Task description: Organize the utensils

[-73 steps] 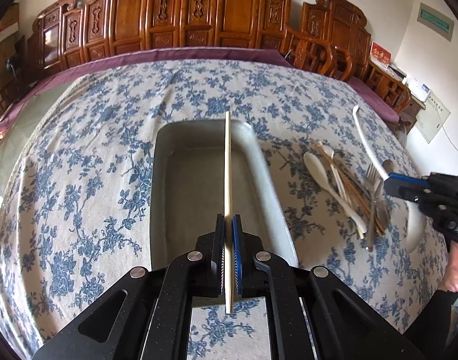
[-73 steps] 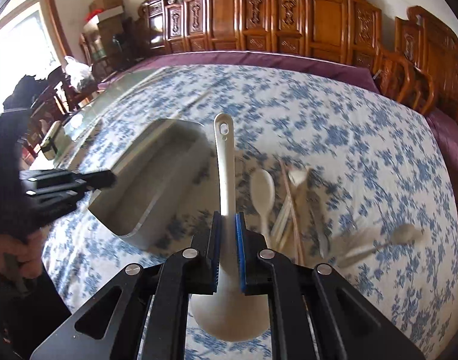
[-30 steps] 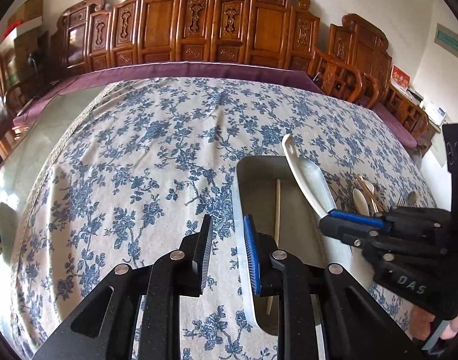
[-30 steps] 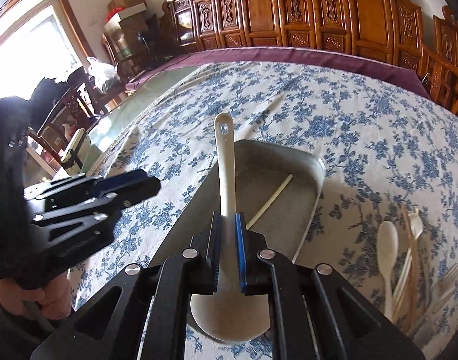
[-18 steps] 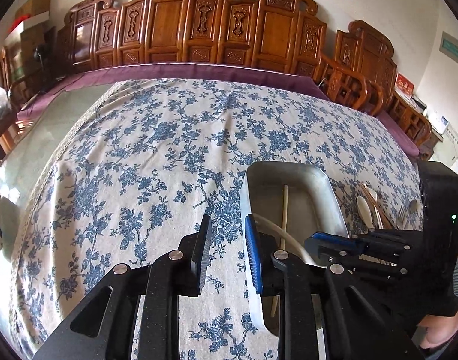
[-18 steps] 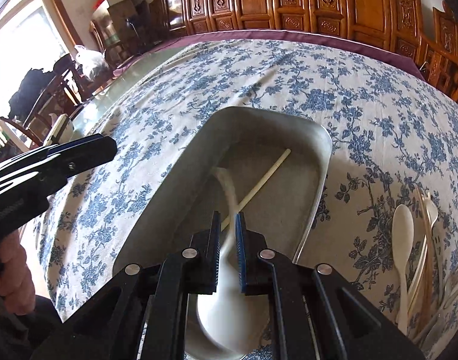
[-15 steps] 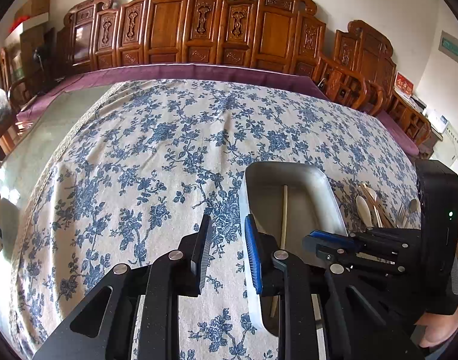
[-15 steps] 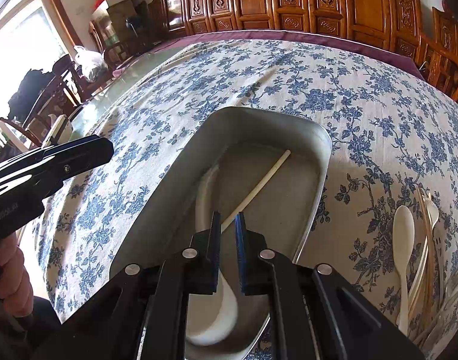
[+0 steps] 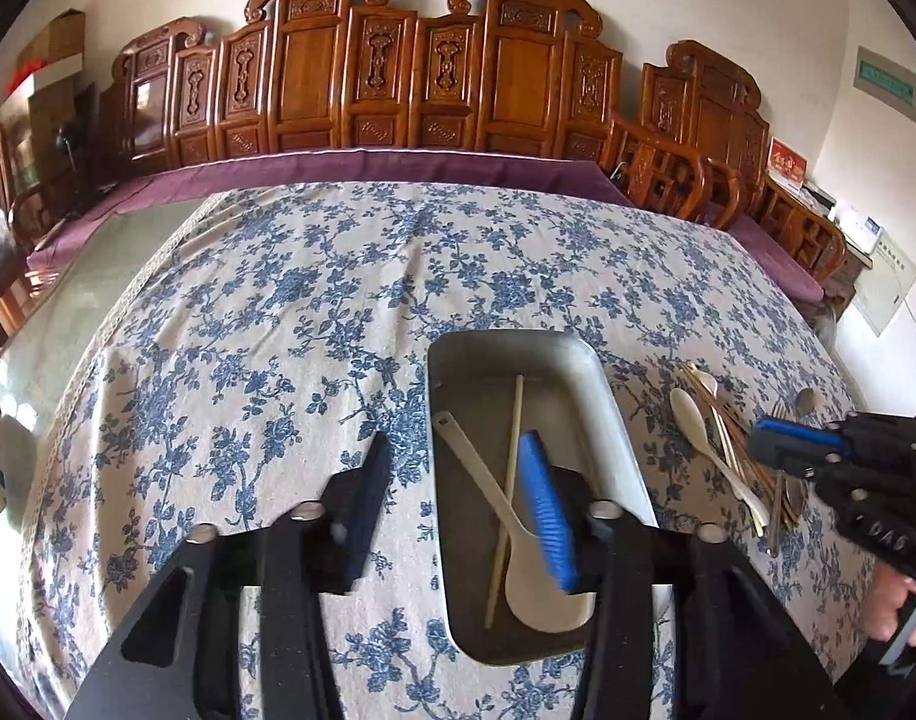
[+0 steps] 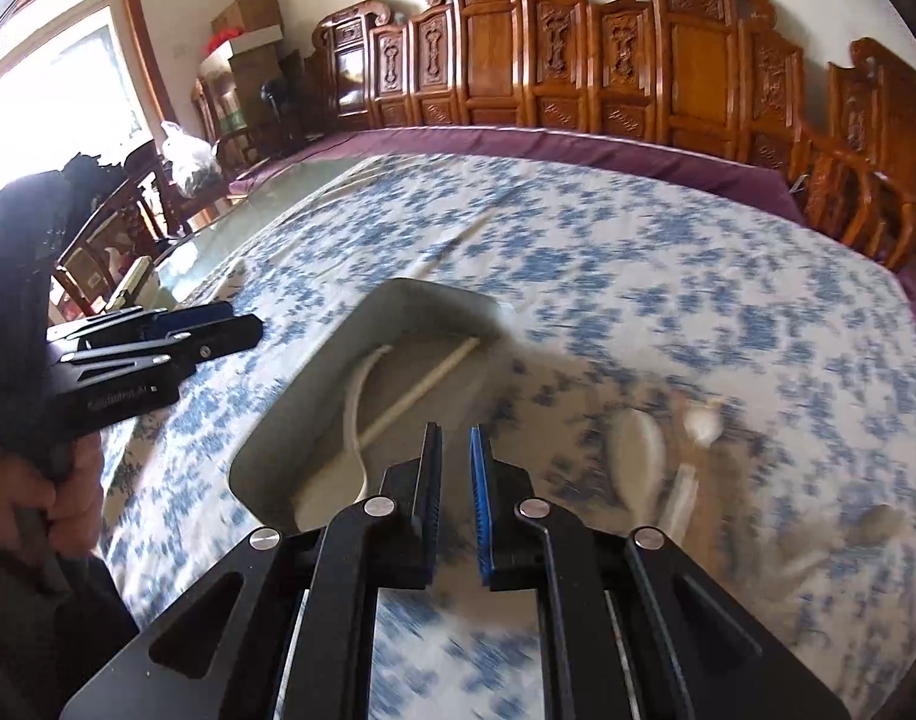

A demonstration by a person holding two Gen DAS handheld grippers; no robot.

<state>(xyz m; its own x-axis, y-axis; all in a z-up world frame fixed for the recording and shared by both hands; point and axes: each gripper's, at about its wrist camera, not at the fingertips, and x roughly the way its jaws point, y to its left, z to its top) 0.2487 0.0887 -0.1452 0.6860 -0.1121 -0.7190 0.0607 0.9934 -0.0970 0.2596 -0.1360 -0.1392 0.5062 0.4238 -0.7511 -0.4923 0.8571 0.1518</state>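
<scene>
A grey metal tray (image 9: 602,384) lies on the blue-flowered tablecloth. In it lie a white ladle (image 9: 488,492) and one pale chopstick (image 9: 512,444); both also show in the right wrist view, the ladle (image 10: 355,408) and the chopstick (image 10: 422,387) in the tray (image 10: 338,354). My left gripper (image 9: 458,495) is open wide and empty, straddling the tray's left wall. My right gripper (image 10: 455,480) is open a little and empty, at the tray's near right corner; it shows from the side in the left wrist view (image 9: 782,444), above the utensil pile (image 9: 728,456).
The pile right of the tray holds white spoons (image 10: 638,450), chopsticks and forks. Carved wooden chairs (image 9: 428,78) line the far side of the table. A glass-covered strip (image 9: 98,276) runs along the table's left side.
My right gripper let the ladle go into the tray, opened and moved right, away from the tray. My left gripper dropped the chopstick earlier and has opened wider.
</scene>
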